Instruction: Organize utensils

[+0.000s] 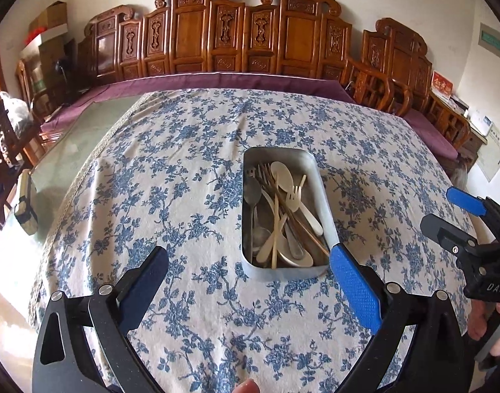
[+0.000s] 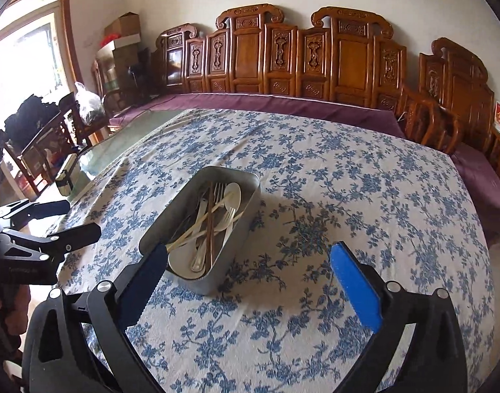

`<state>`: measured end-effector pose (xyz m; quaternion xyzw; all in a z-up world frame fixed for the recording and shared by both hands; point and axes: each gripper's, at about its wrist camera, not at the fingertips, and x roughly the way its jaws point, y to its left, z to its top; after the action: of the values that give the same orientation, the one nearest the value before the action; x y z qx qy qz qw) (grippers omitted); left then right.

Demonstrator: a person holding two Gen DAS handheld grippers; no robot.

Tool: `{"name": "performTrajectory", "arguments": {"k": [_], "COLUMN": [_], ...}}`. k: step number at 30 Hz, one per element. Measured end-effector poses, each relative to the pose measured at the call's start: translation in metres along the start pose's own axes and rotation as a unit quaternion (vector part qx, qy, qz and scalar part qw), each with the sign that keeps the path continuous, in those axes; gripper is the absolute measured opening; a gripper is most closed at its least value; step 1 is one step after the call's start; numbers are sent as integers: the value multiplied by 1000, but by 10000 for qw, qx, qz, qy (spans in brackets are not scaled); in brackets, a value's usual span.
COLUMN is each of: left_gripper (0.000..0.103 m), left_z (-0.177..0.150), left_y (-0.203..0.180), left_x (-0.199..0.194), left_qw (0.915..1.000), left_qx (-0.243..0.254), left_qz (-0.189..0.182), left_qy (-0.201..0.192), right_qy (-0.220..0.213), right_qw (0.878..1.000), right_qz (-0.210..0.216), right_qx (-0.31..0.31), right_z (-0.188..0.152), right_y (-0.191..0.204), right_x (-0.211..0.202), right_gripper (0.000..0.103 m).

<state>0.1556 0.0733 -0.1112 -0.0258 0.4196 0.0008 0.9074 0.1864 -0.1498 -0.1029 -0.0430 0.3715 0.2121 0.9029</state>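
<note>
Left wrist view: the left gripper (image 1: 250, 281) hovers with its jaws wide and empty above the floral tablecloth (image 1: 191, 177), just short of the metal tin (image 1: 325, 209) that holds every spoon, fork and chopstick.

Right wrist view: the right gripper (image 2: 248, 275), jaws spread and empty, flanks the tin's near corner. The sorting looks finished; only withdrawal seems left.
</note>
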Motion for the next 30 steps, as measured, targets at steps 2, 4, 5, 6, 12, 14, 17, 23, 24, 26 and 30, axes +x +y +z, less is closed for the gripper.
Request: {"name": "performTrajectory", "arguments": {"k": [2, 4, 5, 6, 12, 14, 17, 23, 24, 26, 30], "left_gripper": [95, 95, 95, 95, 95, 95, 95, 95, 95, 95, 95], "left_z": [-3, -7, -9, -11, -28, -33, -38, -38, -37, -33, -24], "left_y": [-3, -7, -8, -10, -21, -25, -32, -45, -47, -51, -59], "left_x": [-5, -10, -11, -13, -26, -31, -41, -70, -74, -85, -110], "left_qw": [10000, 10000, 10000, 10000, 10000, 9999, 9999, 9992, 9990, 9985, 9966], "left_qx": [1, 3, 9, 19, 46, 76, 108, 167, 180, 209, 240], "left_qz": [-17, -27, 5, 62, -9, -37, -62, -85, -83, -86, -117], "left_qy": [-9, -45, -47, -34, -38, -87, -108, -349, -389, -501, -780], "right_qy": [-10, -60, -73, -95, -216, -254, -276, -633, -689, -851, -1157], "right_qw": [10000, 9999, 9998, 9997, 9988, 9984, 9974, 9947, 9942, 9926, 9890], "right_qz": [-63, -118, -138, -177, -339, -396, -552, -686, -704, -748, -818], "right_qx": [36, 85, 101, 128, 296, 316, 364, 435, 438, 443, 419], "right_z": [-5, -11, -14, -17, -40, -46, -55, -58, -56, -53, -42], "right_y": [0, -2, -2, -3, -8, -8, -9, -10, -9, -8, -5], "right_x": [-7, -18, -21, -26, -56, -65, -77, -117, -123, -138, -166], "right_gripper": [100, 100, 100, 100, 100, 100, 100, 100, 100, 100, 100]}}
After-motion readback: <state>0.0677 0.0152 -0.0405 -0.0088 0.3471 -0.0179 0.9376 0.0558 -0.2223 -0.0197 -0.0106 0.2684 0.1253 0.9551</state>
